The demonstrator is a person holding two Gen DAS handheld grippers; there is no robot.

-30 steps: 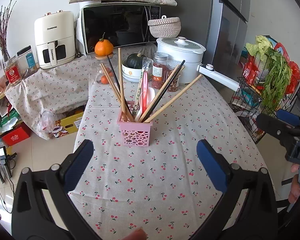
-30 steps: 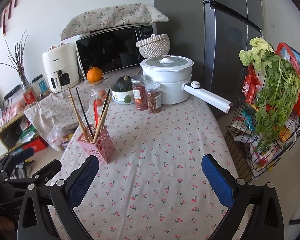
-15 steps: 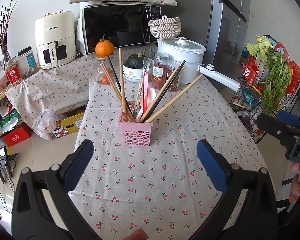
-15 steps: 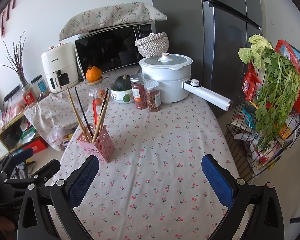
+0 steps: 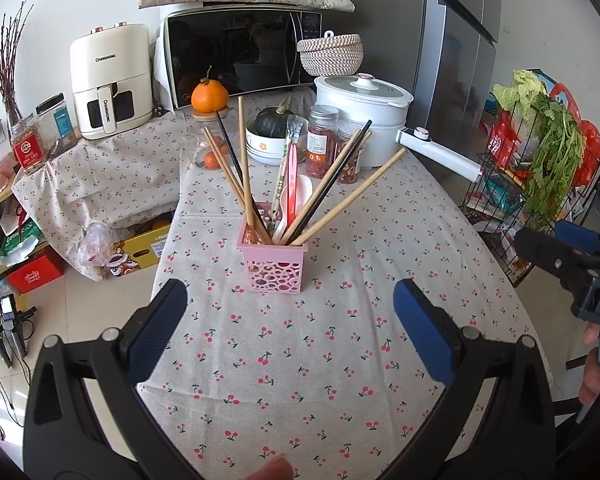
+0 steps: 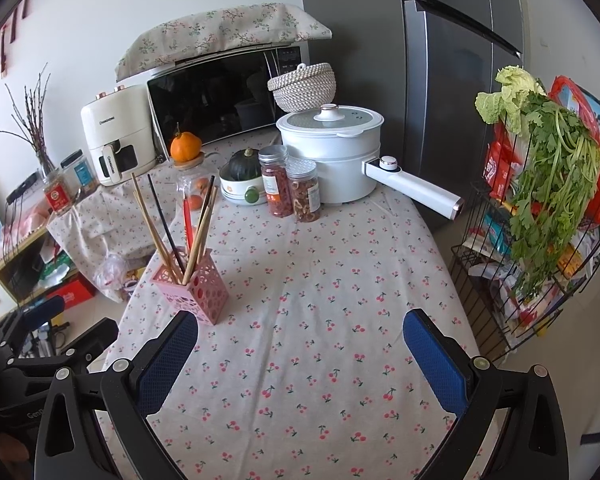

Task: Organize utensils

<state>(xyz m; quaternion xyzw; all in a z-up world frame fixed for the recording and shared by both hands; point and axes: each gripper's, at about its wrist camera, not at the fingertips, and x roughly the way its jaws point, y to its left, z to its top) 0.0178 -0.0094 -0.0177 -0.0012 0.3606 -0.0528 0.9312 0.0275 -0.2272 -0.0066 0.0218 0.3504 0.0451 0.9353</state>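
A pink perforated utensil holder [image 5: 275,265] stands on the cherry-print tablecloth [image 5: 300,360]. It holds several wooden and black chopsticks [image 5: 340,206], a red utensil and a white spoon [image 5: 300,196]. My left gripper [image 5: 290,324] is open and empty, a little in front of the holder. In the right wrist view the holder [image 6: 192,286] sits at the left. My right gripper [image 6: 300,354] is open and empty over the bare cloth to the holder's right.
At the table's far end stand a white pot with a long handle [image 6: 340,160], two spice jars [image 6: 292,192], a bowl with a squash [image 6: 242,184] and a microwave [image 6: 220,96]. A wire rack with greens [image 6: 548,208] stands past the right edge.
Both grippers have drifted slightly. Nothing was grasped or released.
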